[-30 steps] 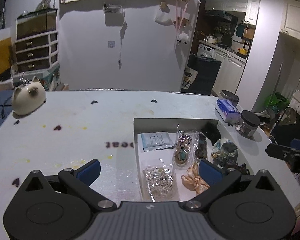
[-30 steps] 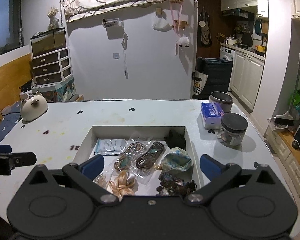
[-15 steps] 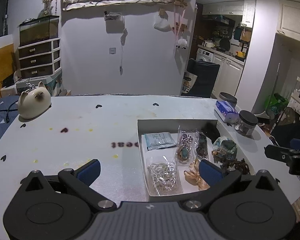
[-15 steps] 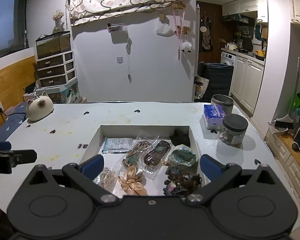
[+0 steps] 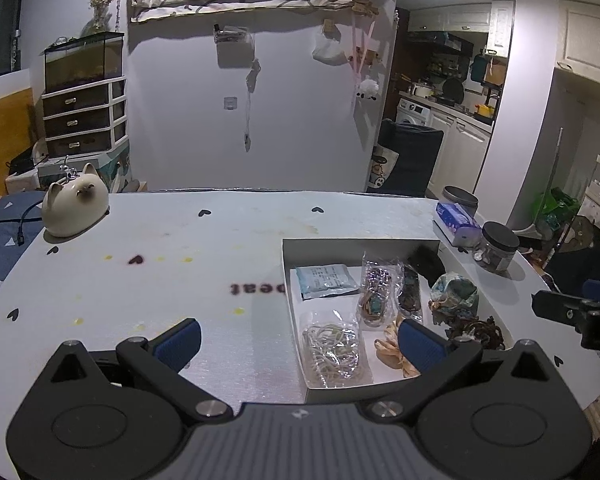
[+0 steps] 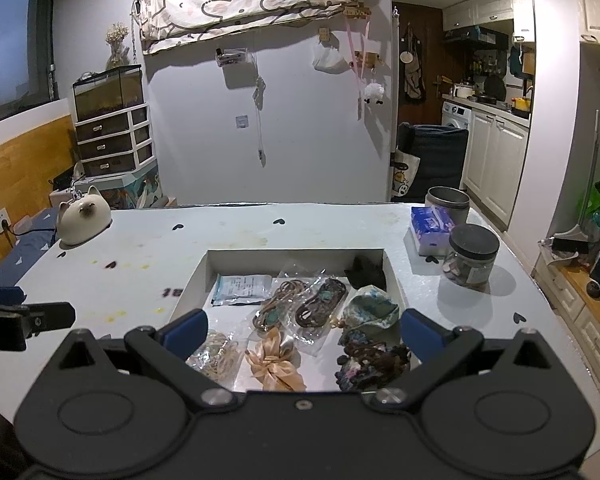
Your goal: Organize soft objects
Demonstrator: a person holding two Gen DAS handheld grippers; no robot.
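Note:
A shallow white box (image 6: 294, 253) (image 5: 360, 244) on the table holds soft items: a beige satin bow (image 6: 274, 362) (image 5: 390, 350), a dark scrunchie (image 6: 374, 360) (image 5: 474, 330), a teal patterned scrunchie (image 6: 374, 308) (image 5: 454, 292), bagged hair ties (image 6: 300, 306) (image 5: 374, 294), a bag of thin bands (image 5: 332, 350) (image 6: 216, 356) and a blue packet (image 6: 242, 289) (image 5: 326, 280). My left gripper (image 5: 298, 342) is open and empty above the box's near-left corner. My right gripper (image 6: 304, 330) is open and empty above the box's near edge.
A cat-shaped ceramic pot (image 5: 75, 206) (image 6: 84, 220) sits at the table's far left. A tissue pack (image 6: 430, 230), a metal tin (image 6: 447, 199) and a black-lidded jar (image 6: 470, 258) stand right of the box. The table edge runs close on the right.
Both grippers have risen and drawn back from the box, so more of the table and room shows. Both stay open and empty. The items have not moved.

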